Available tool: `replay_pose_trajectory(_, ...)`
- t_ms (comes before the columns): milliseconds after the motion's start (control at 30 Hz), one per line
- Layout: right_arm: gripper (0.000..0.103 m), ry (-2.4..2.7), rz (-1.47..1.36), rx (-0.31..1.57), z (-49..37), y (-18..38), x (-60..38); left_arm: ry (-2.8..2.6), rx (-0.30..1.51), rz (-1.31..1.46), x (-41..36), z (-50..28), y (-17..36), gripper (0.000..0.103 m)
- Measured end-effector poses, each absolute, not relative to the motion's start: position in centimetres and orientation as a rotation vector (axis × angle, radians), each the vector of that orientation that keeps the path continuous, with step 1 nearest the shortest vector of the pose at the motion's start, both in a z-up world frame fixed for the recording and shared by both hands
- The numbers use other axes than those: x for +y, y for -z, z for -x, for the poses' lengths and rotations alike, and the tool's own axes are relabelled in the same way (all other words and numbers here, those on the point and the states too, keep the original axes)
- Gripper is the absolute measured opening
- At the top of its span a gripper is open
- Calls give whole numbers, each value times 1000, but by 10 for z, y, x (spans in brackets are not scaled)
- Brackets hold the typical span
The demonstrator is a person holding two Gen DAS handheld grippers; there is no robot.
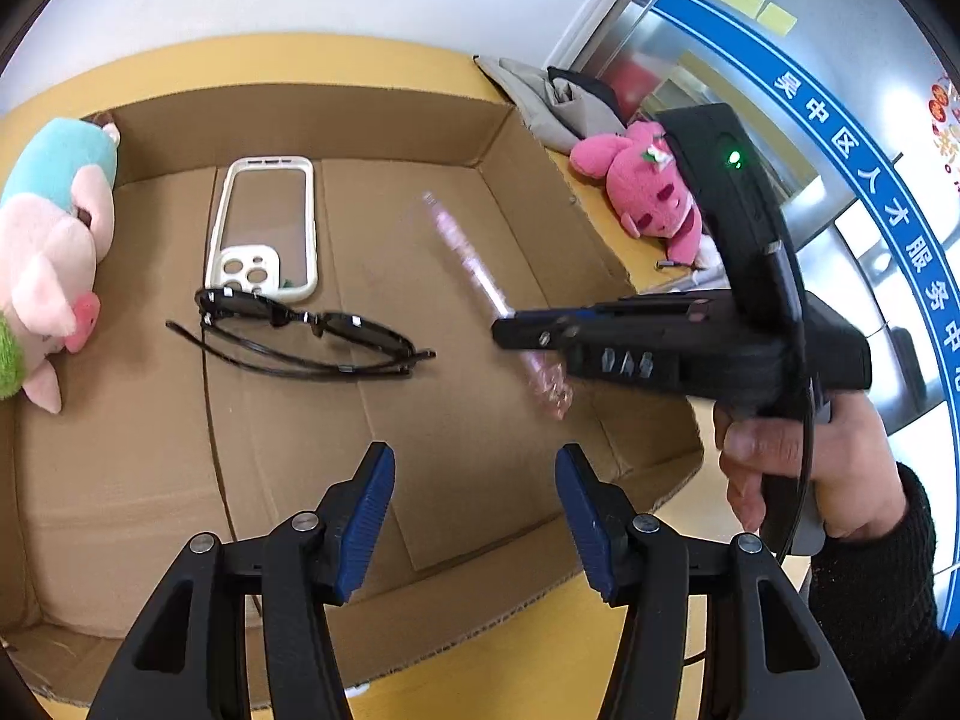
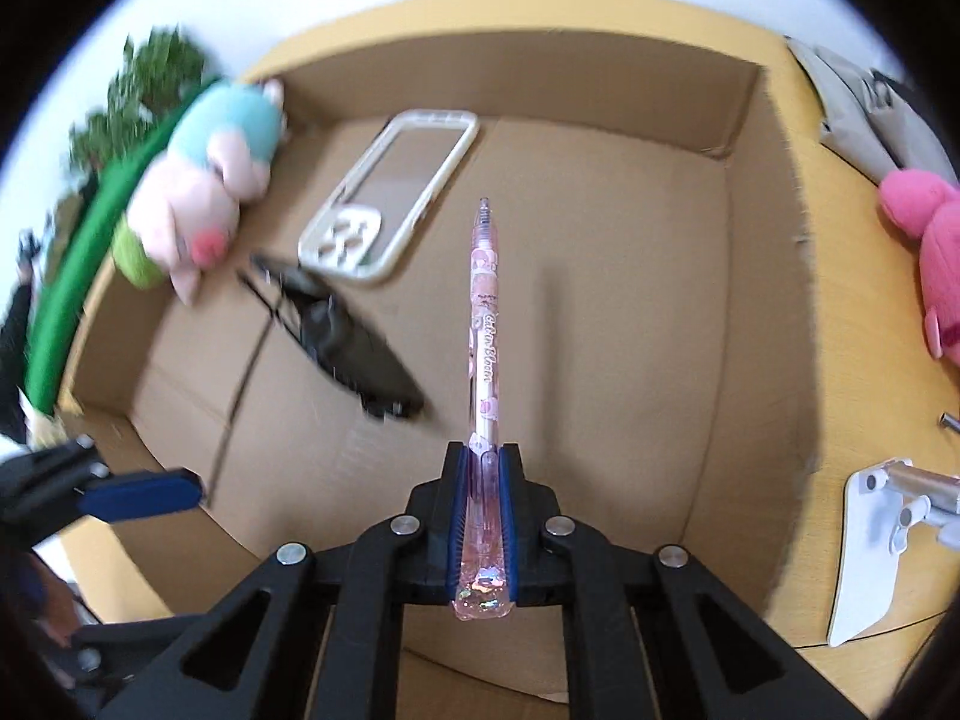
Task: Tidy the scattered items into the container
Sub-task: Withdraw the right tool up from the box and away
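Clear pink patterned pen (image 2: 483, 324)

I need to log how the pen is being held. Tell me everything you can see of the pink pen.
The pink pen is a slim, clear pink plastic stick with cartoon prints and cursive lettering. The right gripper is shut on its rear part, the sparkly end cap sticking out behind the pads. Its tip points forward over the open cardboard box, held in the air, touching nothing but the pads.
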State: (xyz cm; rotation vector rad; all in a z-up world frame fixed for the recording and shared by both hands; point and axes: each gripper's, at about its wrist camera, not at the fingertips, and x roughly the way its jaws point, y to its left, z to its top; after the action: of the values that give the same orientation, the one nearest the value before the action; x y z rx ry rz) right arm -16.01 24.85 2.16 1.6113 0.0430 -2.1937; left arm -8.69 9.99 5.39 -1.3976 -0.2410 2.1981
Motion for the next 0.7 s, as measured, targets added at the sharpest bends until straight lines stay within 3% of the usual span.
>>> replay_pose_trajectory(233, 9, 2227, -1623, -132, 213, -32, 248, -2234, -264, 1387, 87, 95, -58, 59)
replay_pose_trajectory(433, 9, 2285, -1724, -98, 262, -9, 215, -2291, -245, 1364, 71, 92, -60, 60)
replay_pose_trajectory(500, 9, 2303, -1774, -83, 271, 5, 212, -2313, -246, 1352, 63, 91, -62, 68)
replay_pose_trajectory(700, 9, 2349, -1825, -81, 277, 19, 213, -2346, -238, 1330, 51, 87, -62, 68)
